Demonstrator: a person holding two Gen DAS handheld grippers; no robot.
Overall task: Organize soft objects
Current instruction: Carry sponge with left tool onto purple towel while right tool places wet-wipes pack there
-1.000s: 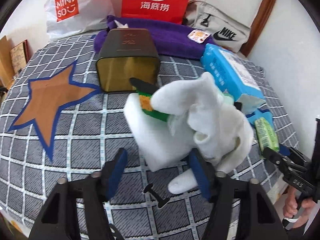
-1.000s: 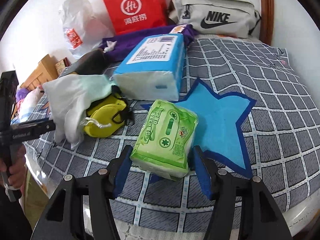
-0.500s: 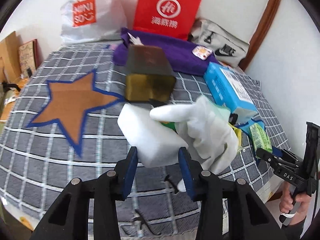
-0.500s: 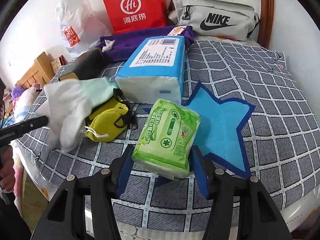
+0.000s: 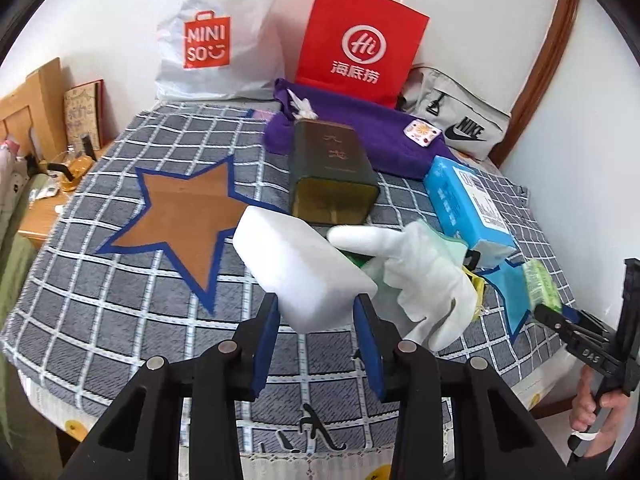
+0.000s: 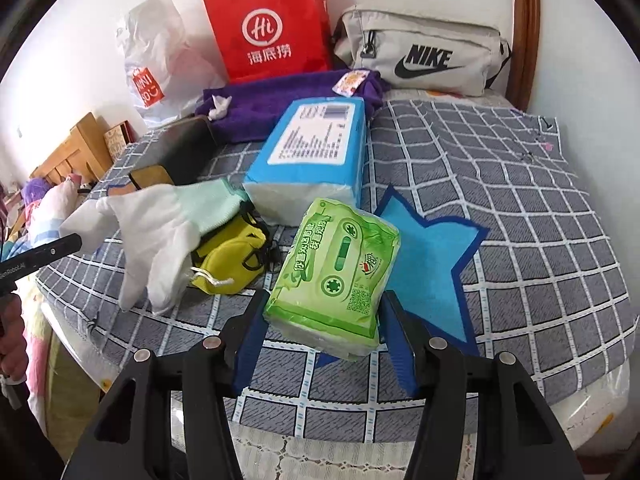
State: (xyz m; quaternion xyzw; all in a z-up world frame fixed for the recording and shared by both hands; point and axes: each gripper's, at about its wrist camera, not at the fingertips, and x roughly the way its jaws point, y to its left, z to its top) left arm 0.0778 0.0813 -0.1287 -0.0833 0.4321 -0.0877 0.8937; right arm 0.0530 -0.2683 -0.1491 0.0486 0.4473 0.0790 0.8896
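Lifting two soft things above the checked bed cover [image 5: 120, 280]: white sponge block [image 5: 304, 268] squeezed in left claw [image 5: 316, 344], green wipes pack [image 6: 336, 268] clamped in right claw [image 6: 320, 344]. Better kept level, pressed lightly, white glove [image 5: 428, 284] shaken clear first.

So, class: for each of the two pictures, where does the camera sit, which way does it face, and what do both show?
Left wrist: on the left gripper, facing the wall bags; it grips a white sponge, with the person's right hand at the edge.
Right wrist: on the right gripper, gripping the green wipes pack.
Shared: white glove, blue tissue pack, red bag.
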